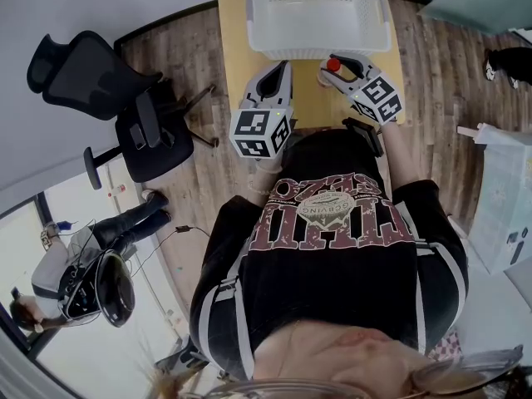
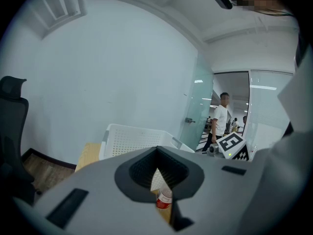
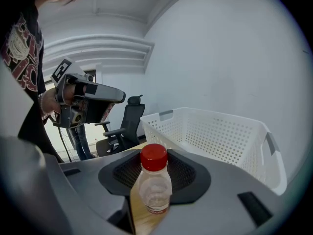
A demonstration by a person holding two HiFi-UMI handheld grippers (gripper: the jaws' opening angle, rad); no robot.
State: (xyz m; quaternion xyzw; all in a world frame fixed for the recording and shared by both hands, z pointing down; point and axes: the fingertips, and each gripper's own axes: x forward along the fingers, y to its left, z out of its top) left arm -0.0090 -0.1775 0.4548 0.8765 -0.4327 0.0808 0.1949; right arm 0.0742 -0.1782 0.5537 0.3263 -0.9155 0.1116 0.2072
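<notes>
Bottle: small clear plastic bottle (image 3: 154,182) with a red cap and a red label band low on the body. It looks near empty (no liquid level shows).
Where: it stands on the wooden table (image 1: 237,65), just in front of the white basket (image 3: 215,136) and outside it.
Right gripper: your right gripper (image 1: 339,66) has its jaws closed in on the lower body, one pad on each side, with the cap clear above them.
Left gripper: your left gripper (image 1: 277,71) has its jaws drawn together with only a slit between them and nothing held. It hangs over the table's near-left part, apart from the bottle and aimed toward the basket.
Handling: likely light. The thin wall will probably give under a hard squeeze, and the smooth plastic may slip. It is not fragile, but it would tip easily if nudged near the top.
Hold: your best grip is probably the body at or just above the label, where it is widest and straight. The neck and cap offer less to bear on.
Axis: the long axis is vertical and the cap points straight up. I see no lean in your right gripper view.
Around: a black chair (image 1: 125,115) stands on the floor, well to your left of the table.
</notes>
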